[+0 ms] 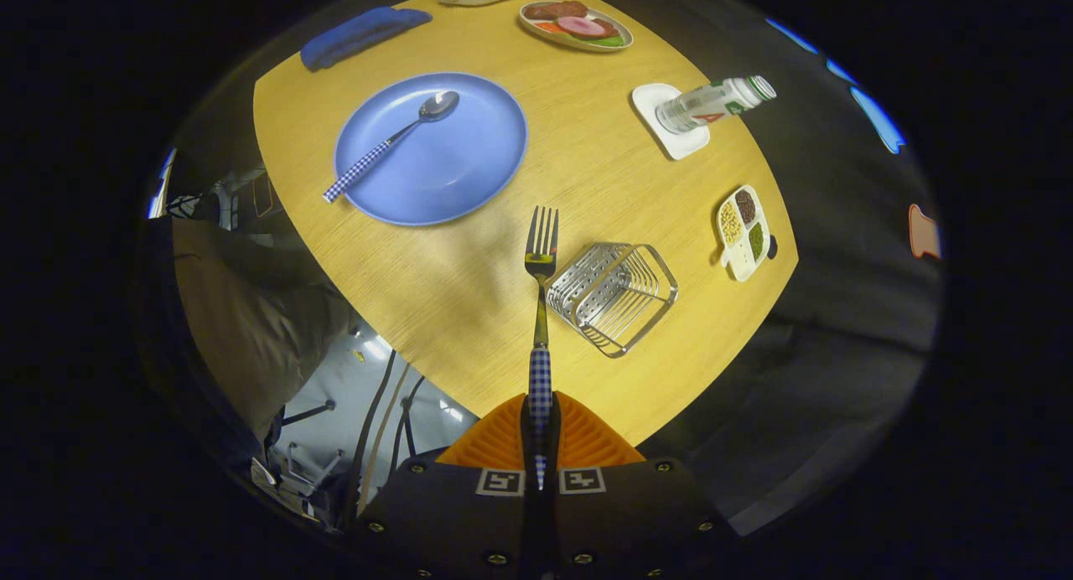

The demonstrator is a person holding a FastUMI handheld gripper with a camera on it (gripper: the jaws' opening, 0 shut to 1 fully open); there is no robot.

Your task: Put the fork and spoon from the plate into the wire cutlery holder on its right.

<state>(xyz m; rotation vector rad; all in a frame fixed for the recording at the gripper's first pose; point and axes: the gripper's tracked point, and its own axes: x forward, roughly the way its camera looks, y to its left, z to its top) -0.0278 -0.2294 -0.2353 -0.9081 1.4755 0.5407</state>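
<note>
Gripper (541, 412) clamped on checked fork (541, 312) handle, tines beside wire cutlery holder (612, 297) — fork step underway. Next: lower it in. Spoon (394, 144) waits on blue plate (469, 169), beyond the holder.

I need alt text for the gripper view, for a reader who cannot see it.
The hand-held gripper is shut on the checked handle of a fork, held above a wooden table just left of the wire cutlery holder. Beyond them, a spoon lies on a blue plate.
</note>
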